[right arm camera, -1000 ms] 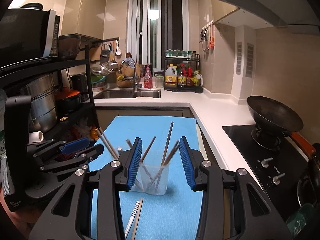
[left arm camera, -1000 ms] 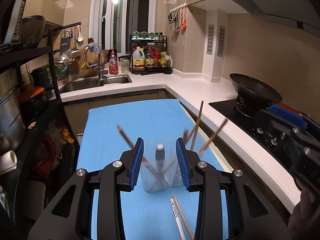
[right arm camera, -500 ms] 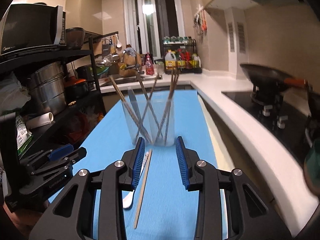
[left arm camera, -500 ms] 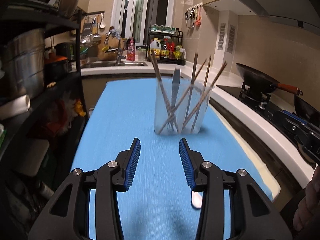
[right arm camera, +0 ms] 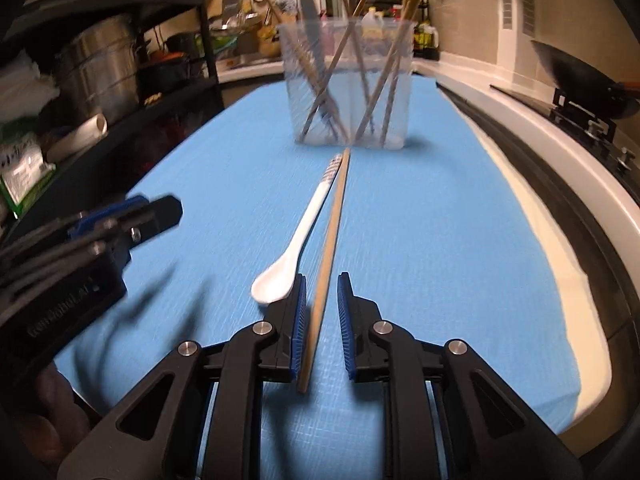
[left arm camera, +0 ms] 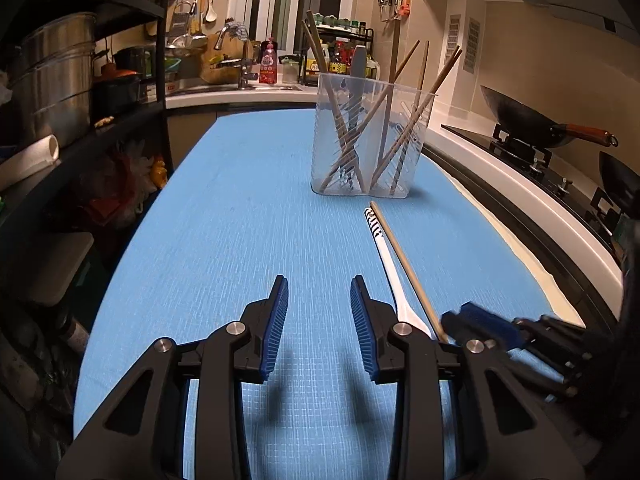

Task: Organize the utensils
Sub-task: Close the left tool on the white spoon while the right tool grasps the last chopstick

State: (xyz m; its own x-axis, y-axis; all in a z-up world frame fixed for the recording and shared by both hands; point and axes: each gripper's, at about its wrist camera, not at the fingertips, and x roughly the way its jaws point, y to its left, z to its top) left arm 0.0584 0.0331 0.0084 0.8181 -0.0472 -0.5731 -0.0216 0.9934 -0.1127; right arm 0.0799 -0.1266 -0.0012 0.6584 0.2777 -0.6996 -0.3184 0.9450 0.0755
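Now our right gripper (right arm camera: 322, 312) straddles, jaws parted, the lone chopstick (right arm camera: 332, 232) lying beside the spoon (right arm camera: 298, 240), near the holder (right arm camera: 348, 80); our left gripper (left arm camera: 319, 320) gapes empty.

A wooden chopstick (right arm camera: 329, 256) lies between the right gripper's (right arm camera: 322, 322) parted fingers (right arm camera: 299, 320), beside a white spoon (right arm camera: 298, 232), pointing toward the clear utensil holder (right arm camera: 347, 80).

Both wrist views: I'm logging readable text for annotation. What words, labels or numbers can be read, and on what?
Left gripper body: raised lettering, too blurred to read.
Green packet on the rack: print too small to read.
Red pouch by the sink: label illegible.
Sauce bottles on the back rack: labels too small.
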